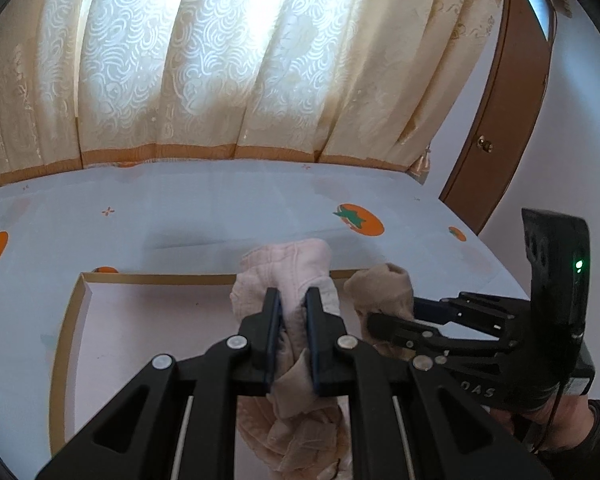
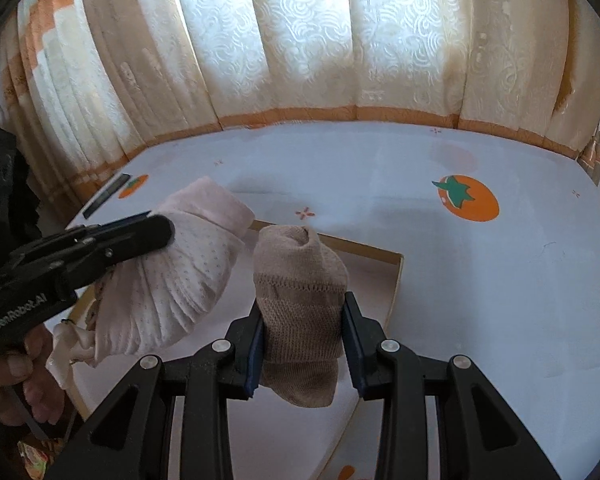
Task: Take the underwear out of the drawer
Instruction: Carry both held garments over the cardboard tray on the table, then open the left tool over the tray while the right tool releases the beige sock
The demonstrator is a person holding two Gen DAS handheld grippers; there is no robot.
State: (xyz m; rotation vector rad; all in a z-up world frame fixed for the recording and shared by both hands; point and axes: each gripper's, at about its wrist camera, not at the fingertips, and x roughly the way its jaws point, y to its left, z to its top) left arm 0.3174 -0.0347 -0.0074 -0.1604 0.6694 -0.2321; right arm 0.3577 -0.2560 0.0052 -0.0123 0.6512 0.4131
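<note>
In the left wrist view, my left gripper (image 1: 292, 312) is shut on a rolled pale pink pair of underwear (image 1: 288, 264), which hangs down between its pads. To its right, my right gripper (image 1: 394, 314) holds a beige rolled pair of underwear (image 1: 382, 282). In the right wrist view, the right gripper (image 2: 304, 316) is shut on the beige ribbed roll (image 2: 300, 280), which stands upright between the pads. On the left there, the left gripper (image 2: 156, 224) clamps the pink dotted pair (image 2: 180, 280). Both pieces are lifted above the shallow drawer (image 1: 160, 279), which has a tan rim (image 2: 396, 280).
The drawer lies on a pale bed sheet (image 2: 380, 184) printed with orange fruit (image 2: 466, 198). Cream patterned curtains (image 1: 240, 60) hang along the far side. A brown door (image 1: 500, 120) stands at the right. A person's hand (image 2: 16, 376) holds the left gripper's handle.
</note>
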